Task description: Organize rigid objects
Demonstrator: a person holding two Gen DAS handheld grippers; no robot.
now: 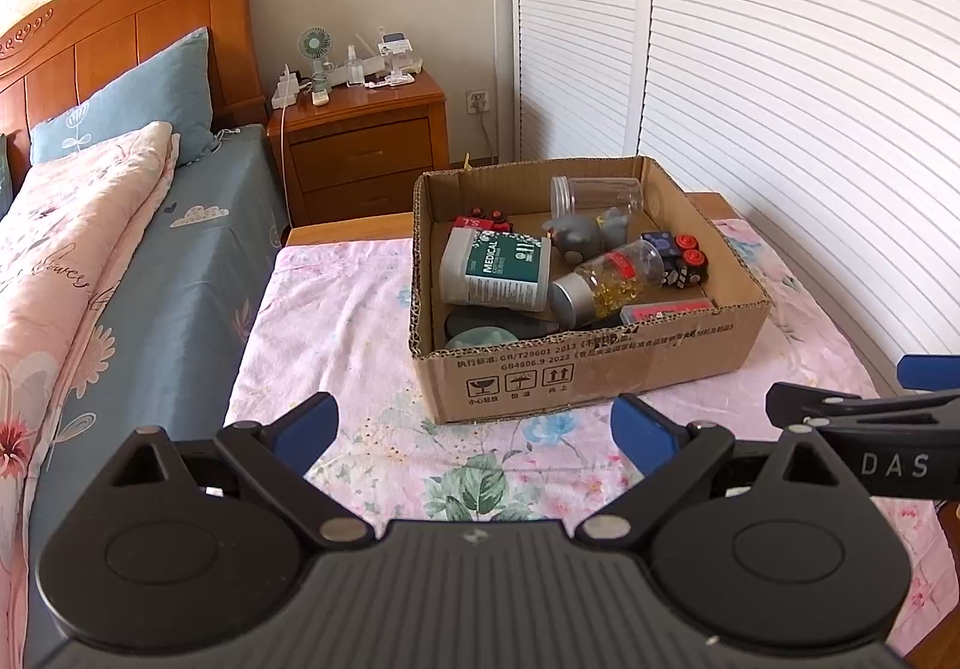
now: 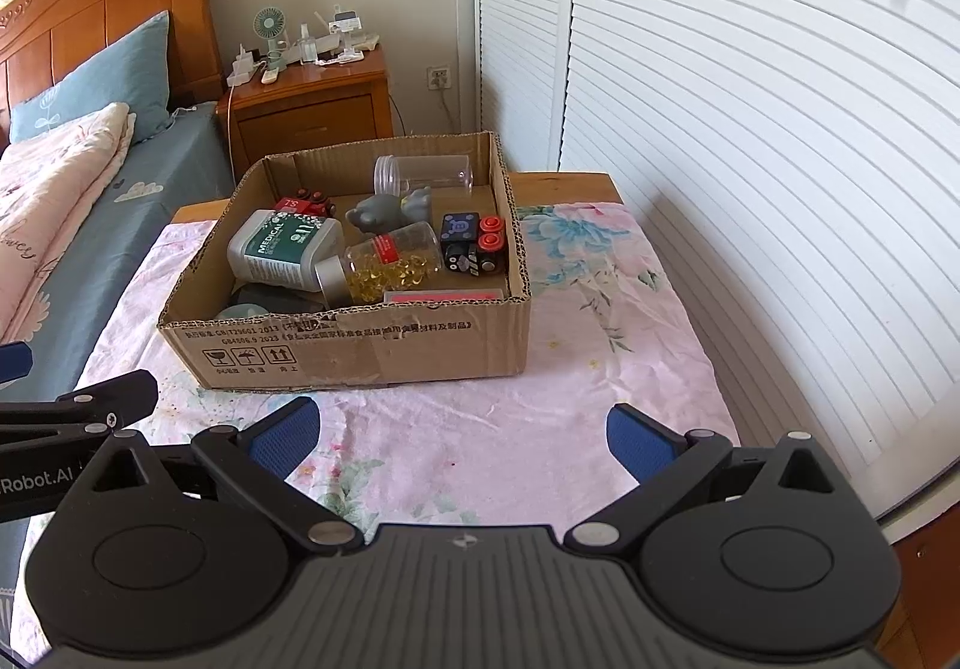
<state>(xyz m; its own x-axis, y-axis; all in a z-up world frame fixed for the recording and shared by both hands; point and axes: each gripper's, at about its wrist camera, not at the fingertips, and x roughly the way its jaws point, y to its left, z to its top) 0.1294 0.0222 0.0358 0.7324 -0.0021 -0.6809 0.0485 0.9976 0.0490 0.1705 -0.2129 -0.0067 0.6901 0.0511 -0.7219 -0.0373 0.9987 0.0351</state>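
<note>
A cardboard box (image 1: 576, 375) (image 2: 360, 351) stands on a table with a pink floral cloth (image 1: 336, 321) (image 2: 600, 321). Inside lie a white and green canister marked MEDICAL (image 1: 495, 267) (image 2: 282, 249), a bottle of yellow capsules (image 1: 612, 279) (image 2: 384, 264), a clear empty jar (image 1: 597, 195) (image 2: 423, 171), a grey animal figure (image 1: 579, 234) (image 2: 378, 216), black dice-like blocks with red buttons (image 1: 681, 261) (image 2: 474, 246) and a red toy car (image 1: 483, 221) (image 2: 303, 206). My left gripper (image 1: 474, 426) hovers open in front of the box, empty. My right gripper (image 2: 462, 432) also stands open and empty, nearer the box's right corner.
A bed with a blue sheet (image 1: 180, 273) and pink quilt (image 1: 66, 255) runs along the left. A wooden nightstand (image 1: 366, 147) (image 2: 312, 117) with a small fan and clutter stands behind the table. White louvred doors (image 1: 780, 99) (image 2: 750, 129) close the right side.
</note>
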